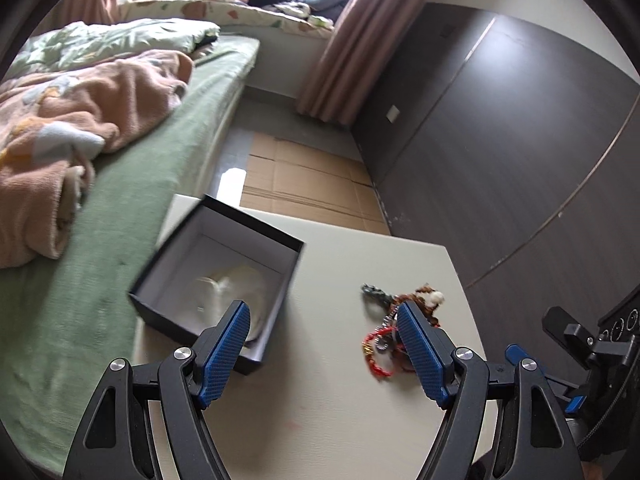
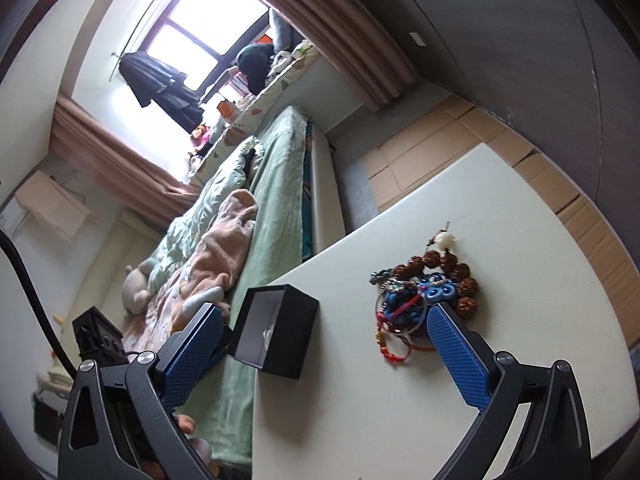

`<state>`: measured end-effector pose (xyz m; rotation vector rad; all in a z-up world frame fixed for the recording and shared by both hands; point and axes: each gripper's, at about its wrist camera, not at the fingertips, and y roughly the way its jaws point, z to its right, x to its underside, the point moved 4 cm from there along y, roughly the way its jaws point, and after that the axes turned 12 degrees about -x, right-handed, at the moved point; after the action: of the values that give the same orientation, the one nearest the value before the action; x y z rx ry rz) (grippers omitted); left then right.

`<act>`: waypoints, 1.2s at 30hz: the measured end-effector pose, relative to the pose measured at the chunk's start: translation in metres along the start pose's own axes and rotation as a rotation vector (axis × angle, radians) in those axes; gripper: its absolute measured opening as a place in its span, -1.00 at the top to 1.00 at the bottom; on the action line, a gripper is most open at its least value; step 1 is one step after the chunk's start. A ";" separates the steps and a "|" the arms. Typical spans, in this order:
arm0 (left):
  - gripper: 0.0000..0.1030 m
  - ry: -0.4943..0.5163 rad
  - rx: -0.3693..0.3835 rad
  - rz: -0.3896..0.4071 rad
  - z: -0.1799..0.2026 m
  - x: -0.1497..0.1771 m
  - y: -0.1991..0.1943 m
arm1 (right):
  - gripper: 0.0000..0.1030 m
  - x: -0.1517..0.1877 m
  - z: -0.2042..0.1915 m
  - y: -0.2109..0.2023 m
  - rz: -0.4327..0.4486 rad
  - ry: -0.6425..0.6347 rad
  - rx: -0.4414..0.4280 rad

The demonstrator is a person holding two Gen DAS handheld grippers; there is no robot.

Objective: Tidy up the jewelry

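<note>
Hovering both my left gripper (image 1: 322, 332) and right gripper (image 2: 322, 334) released and empty, I see one pale item in the box (image 1: 216, 284) at lower left, the jewelry heap (image 2: 420, 300) at right still unsorted.

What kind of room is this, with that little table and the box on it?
Most likely a bedroom in a home: a bed with rumpled blankets stands beside the table, and curtains frame a window whose sill is crowded with belongings.

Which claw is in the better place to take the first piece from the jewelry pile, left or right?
Probably right. The right claw is wide open and empty, one finger beside the jewelry pile. The left claw sits nearer the box.
</note>
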<state>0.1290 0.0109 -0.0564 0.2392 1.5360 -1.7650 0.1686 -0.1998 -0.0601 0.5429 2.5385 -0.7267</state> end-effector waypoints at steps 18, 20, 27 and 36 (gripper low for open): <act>-0.49 0.294 -0.029 -0.034 0.089 0.038 0.045 | -1.00 -0.013 0.061 -0.041 0.018 0.172 0.192; -0.49 0.327 -0.030 -0.042 0.097 0.043 0.052 | -1.00 -0.014 0.066 -0.043 0.016 0.191 0.192; -0.49 0.437 -0.075 -0.041 0.115 0.054 0.071 | -1.00 -0.018 0.077 -0.045 0.008 0.251 0.144; -0.49 0.502 -0.130 0.000 0.128 0.053 0.087 | -1.00 -0.023 0.081 -0.043 0.001 0.267 0.136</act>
<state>0.1913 -0.1254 -0.1218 0.6548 1.9902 -1.6730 0.1917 -0.2856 -0.0933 0.7301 2.7456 -0.8840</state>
